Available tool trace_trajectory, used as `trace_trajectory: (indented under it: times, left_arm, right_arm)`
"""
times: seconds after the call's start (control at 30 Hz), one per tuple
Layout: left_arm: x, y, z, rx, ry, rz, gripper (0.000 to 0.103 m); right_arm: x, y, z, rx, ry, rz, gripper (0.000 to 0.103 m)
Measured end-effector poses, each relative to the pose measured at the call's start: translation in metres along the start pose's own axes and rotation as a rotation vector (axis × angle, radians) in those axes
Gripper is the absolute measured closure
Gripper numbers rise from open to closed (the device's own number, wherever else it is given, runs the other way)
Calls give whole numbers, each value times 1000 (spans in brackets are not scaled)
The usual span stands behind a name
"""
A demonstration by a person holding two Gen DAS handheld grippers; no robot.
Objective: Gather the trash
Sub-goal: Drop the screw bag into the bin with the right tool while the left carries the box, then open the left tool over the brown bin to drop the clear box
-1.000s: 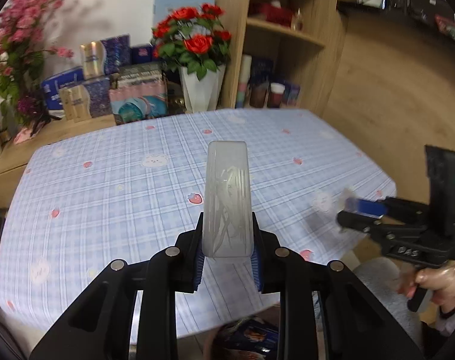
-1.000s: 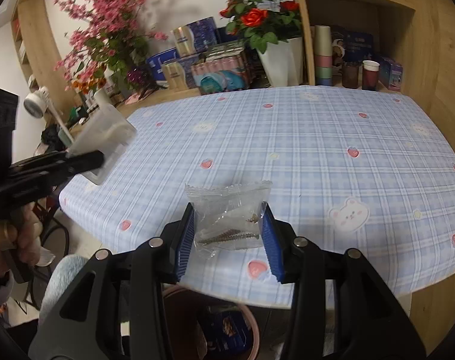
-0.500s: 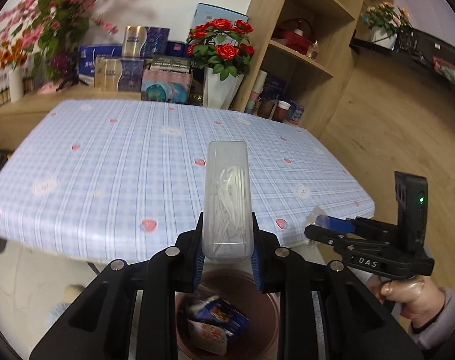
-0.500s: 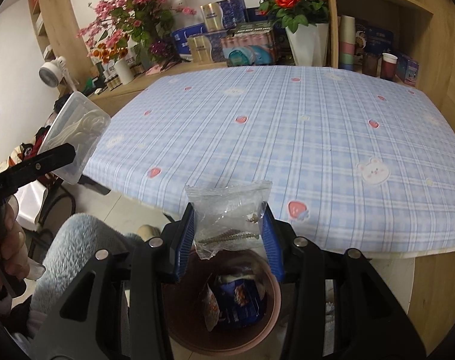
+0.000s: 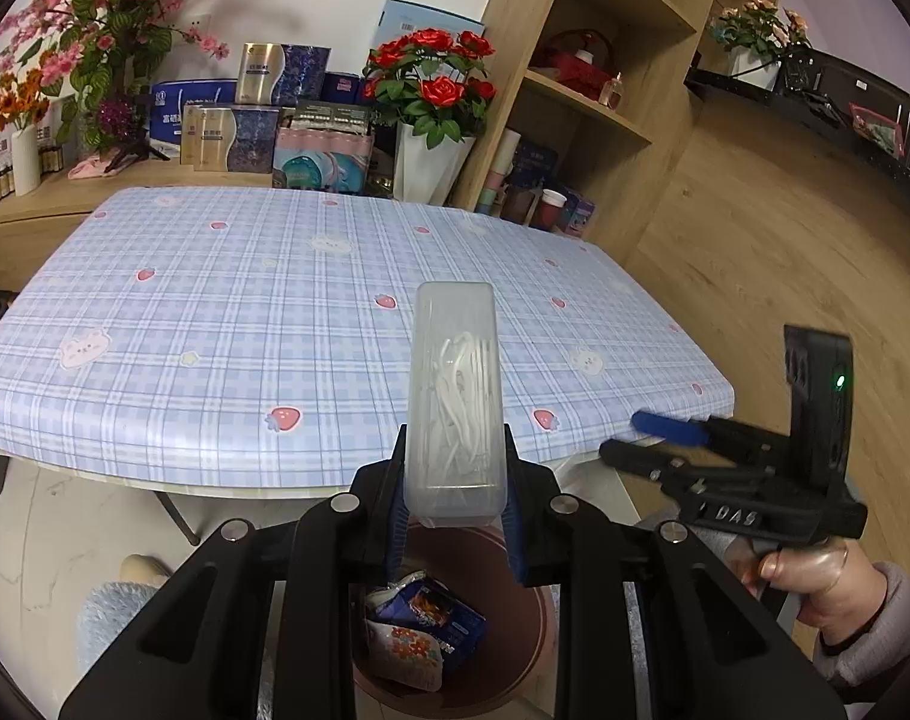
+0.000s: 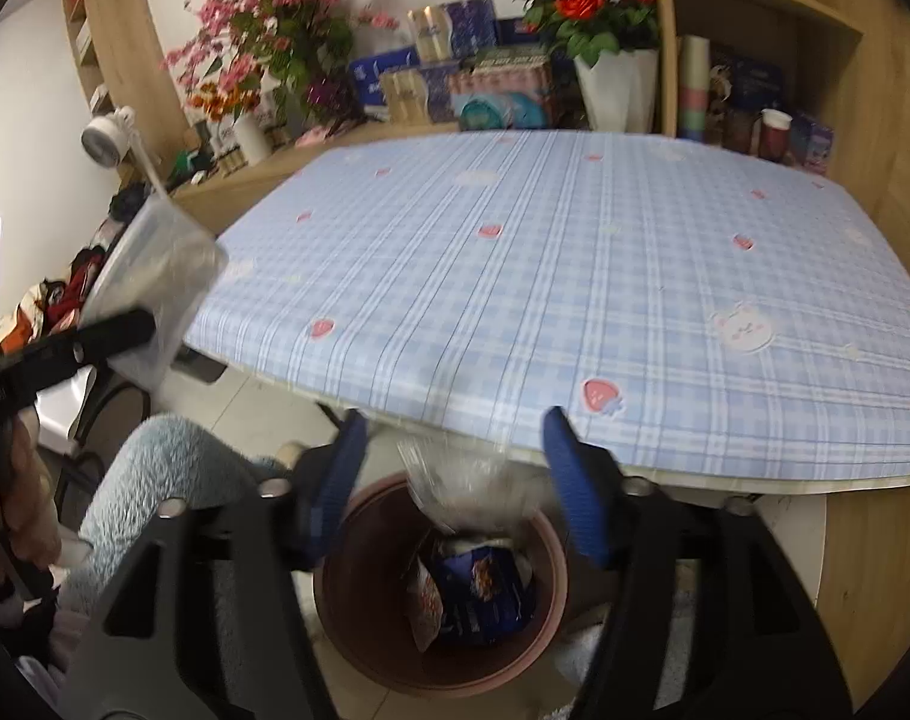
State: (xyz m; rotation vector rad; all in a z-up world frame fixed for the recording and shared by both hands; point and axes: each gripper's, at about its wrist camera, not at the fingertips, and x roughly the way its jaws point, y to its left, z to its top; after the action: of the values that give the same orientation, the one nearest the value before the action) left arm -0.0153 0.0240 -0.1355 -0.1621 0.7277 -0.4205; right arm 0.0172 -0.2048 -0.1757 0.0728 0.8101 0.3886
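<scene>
My left gripper (image 5: 455,480) is shut on a clear plastic box of white floss picks (image 5: 455,396), held upright over the brown trash bin (image 5: 515,630). The same box (image 6: 155,276) shows at the left of the right wrist view. My right gripper (image 6: 455,462) is opening, its blue pads (image 6: 575,480) apart. A clear plastic wrapper (image 6: 461,486), blurred, is loose between them and falling toward the bin (image 6: 359,594). Snack packets (image 6: 485,594) lie inside the bin. The right gripper (image 5: 653,438) also shows at the right of the left wrist view, held by a hand (image 5: 815,582).
The table with the blue checked cloth (image 5: 215,330) stands just beyond the bin, its near edge above the bin's rim. Flower vases (image 5: 431,162), boxes and a wooden shelf unit (image 5: 605,90) line the far side. A fluffy blue slipper (image 6: 155,480) sits left of the bin.
The right gripper's pads have spread and let go of the clear wrapper, which now drops toward the bin. Both grippers have drawn back from over the table to above the bin.
</scene>
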Motion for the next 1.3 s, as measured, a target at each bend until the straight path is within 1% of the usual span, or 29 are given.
trace_trajectory:
  times: [0.03, 0.1, 0.13, 0.17, 0.2, 0.23, 0.33, 0.4, 0.47, 0.53, 0.7, 0.87, 0.9, 0.93, 0.97, 1.03, 1.07, 1.1, 1.17, 1.23, 1.3]
  left_arm:
    - [1, 0, -1, 0, 5, -3, 78]
    - [4, -1, -4, 1, 15, -9, 78]
    - [5, -2, -5, 2, 19, -10, 78]
    - [6, -3, -6, 4, 23, -12, 78]
    - [8, -3, -6, 6, 27, -14, 78]
    - [10, -4, -8, 9, 34, -16, 78]
    - [16, -5, -11, 14, 54, -22, 78]
    - [20, -7, -14, 19, 70, -28, 78]
    - [24, -8, -15, 23, 81, -32, 78]
    - [28, -9, -17, 29, 94, -35, 78]
    - [38, -13, -21, 39, 127, -56, 78]
    - [45, -17, -22, 54, 142, -68, 77]
    - [47, -19, -22, 60, 139, -65, 74]
    - [47, -19, -23, 60, 135, -66, 62]
    - [47, -19, -22, 56, 128, -67, 45]
    - [45, -19, -21, 48, 105, -64, 33]
    - [43, -18, -20, 48, 92, -55, 29]
    - [43, -18, -19, 49, 85, -43, 26]
    - [40, -16, -17, 57, 57, 10, 16]
    - [38, -14, -15, 66, 33, 50, 11]
    - [35, -13, -13, 73, 10, 87, 9]
  right_arm:
    - [-2, -1, 1, 2, -8, -4, 32]
    - [-7, -5, 4, 10, -38, -27, 21]
    - [-9, -6, 5, 12, -52, -44, 11]
    - [-14, -8, 7, 15, -82, -76, 8]
    - [-18, -10, 8, 16, -110, -101, 7]
    - [-20, -11, 9, 16, -126, -115, 6]
    - [-30, -16, 12, 24, -187, -151, 6]
    - [-32, -19, 14, 29, -212, -183, 6]
    - [-32, -22, 15, 36, -221, -213, 6]
    - [-30, -26, 16, 38, -222, -220, 6]
    - [-26, -30, 16, 39, -216, -202, 6]
    - [-22, -31, 15, 32, -204, -195, 6]
    - [-22, -31, 15, 32, -204, -198, 6]
    - [-22, -31, 15, 34, -204, -200, 6]
    - [-22, -32, 14, 36, -204, -202, 6]
    - [-21, -33, 13, 42, -207, -203, 6]
    - [-21, -34, 13, 49, -208, -197, 6]
    - [-20, -36, 12, 60, -208, -188, 6]
    - [-20, -39, 10, 82, -207, -176, 6]
    - [-19, -41, 9, 97, -207, -165, 6]
    - [-17, -42, 8, 103, -206, -169, 6]
